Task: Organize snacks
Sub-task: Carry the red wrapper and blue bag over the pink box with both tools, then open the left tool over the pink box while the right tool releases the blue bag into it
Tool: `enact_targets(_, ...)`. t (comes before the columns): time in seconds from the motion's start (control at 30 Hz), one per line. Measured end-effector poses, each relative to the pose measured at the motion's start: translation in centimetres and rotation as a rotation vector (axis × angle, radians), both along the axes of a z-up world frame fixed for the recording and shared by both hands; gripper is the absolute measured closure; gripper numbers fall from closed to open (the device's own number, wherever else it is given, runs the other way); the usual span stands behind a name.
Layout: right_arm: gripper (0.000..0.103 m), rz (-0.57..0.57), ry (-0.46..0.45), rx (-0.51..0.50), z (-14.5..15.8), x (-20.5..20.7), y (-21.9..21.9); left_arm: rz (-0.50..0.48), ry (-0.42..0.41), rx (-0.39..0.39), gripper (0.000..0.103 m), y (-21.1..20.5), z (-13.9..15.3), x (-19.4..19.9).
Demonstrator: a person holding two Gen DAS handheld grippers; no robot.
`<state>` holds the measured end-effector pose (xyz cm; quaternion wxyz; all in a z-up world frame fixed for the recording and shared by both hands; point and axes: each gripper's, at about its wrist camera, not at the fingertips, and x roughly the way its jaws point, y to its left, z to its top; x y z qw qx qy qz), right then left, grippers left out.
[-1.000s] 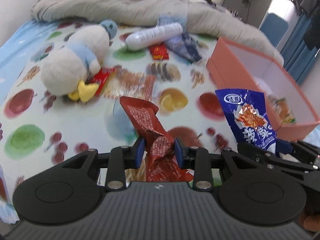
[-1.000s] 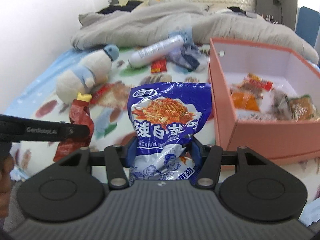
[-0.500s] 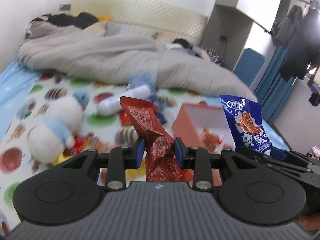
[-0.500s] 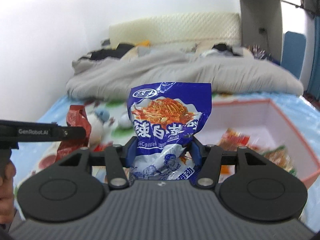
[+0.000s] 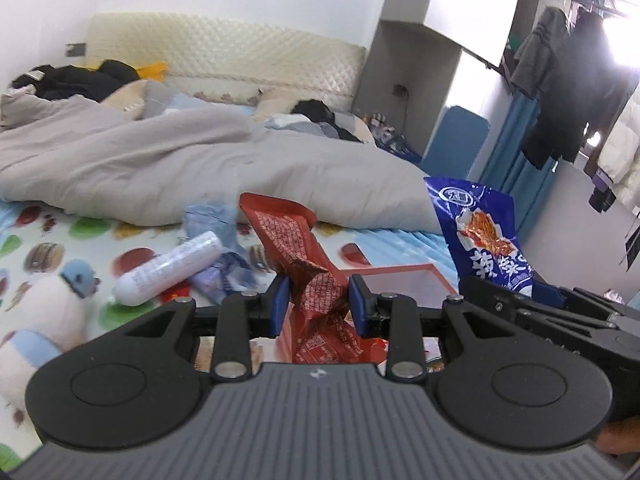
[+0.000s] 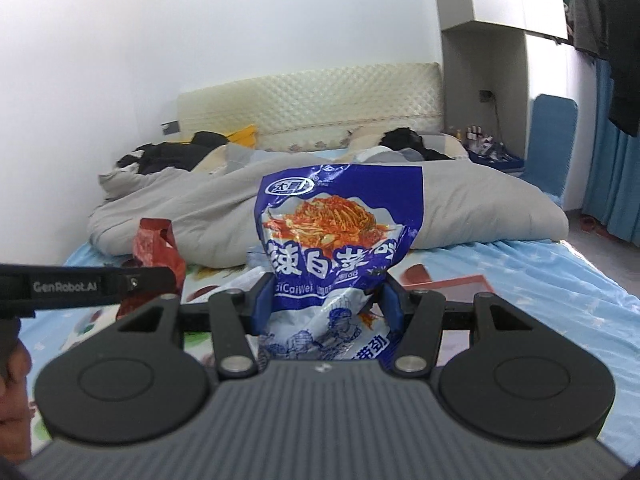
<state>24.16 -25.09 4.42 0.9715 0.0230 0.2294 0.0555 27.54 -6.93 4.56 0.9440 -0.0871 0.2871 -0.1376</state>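
Note:
My left gripper point(image 5: 319, 305) is shut on a crumpled red snack packet point(image 5: 298, 254), held upright high above the bed. My right gripper point(image 6: 326, 306) is shut on a blue snack bag point(image 6: 340, 236) printed with noodles; the same blue bag point(image 5: 482, 236) shows at the right of the left wrist view. The red packet point(image 6: 154, 246) appears at the left of the right wrist view, behind the left gripper's black finger. The salmon-pink box point(image 5: 404, 282) lies below and ahead of both grippers; only its far rim point(image 6: 448, 285) shows, and its contents are hidden.
On the patterned bed sheet point(image 5: 52, 240) lie a white tube point(image 5: 170, 268), crumpled blue wrappers point(image 5: 218, 276) and a plush duck point(image 5: 36, 320). A grey duvet point(image 5: 160, 168) is heaped across the bed. A blue chair point(image 5: 458, 142) and hanging clothes point(image 5: 560, 92) stand at right.
Both grippers have risen with their snacks and tilted upward. The bed surface and pink box have dropped low in both views, and the headboard and walls have come into sight.

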Motion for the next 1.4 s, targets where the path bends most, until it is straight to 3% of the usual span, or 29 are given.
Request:
enact_targets(0.33,0.046,-0.065,0.14,0.014,-5.6,4.8,-3.4,-0.092,0.146,0.038,0.066,-5.2,-6.5,6.7)
enact_targets(0.63,0.046,-0.111,0.27,0.04,-11.4,6.0,-5.1,-0.154,0.258,0.073,0.066,-8.4,-12.9,9.7)
enact_targets(0.7,0.046,-0.132,0.299,0.101,-12.1,6.2,-6.2,-0.164,0.267,0.082,0.066,-8.7,-13.8,9.9)
enact_targets(0.8,0.046,-0.157,0.323,0.083,-12.9,6.2,-6.3,-0.182,0.276,0.088,0.065,-9.0,-14.6,10.3)
enact_targets(0.87,0.044,-0.169,0.333,0.082,-13.1,6.2,-6.4,-0.174,0.29,0.085,0.064,-8.9,-14.8,10.4)
enact_targets(0.93,0.042,-0.189,0.34,0.073,-13.2,6.2,-6.6,-0.157,0.293,0.079,0.052,-8.6,-14.7,10.5)
enact_targets(0.97,0.041,-0.192,0.343,0.077,-13.1,6.2,-6.7,-0.14,0.288,0.078,0.041,-8.5,-14.6,10.3)
enact_targets(1.0,0.041,-0.191,0.34,0.092,-13.0,6.1,-6.8,-0.13,0.28,0.074,0.038,-8.4,-14.2,10.0)
enact_targets(1.4,0.04,-0.164,0.244,0.139,-7.9,2.6,-5.8,-0.126,0.15,0.075,0.038,-6.1,-7.9,4.8)
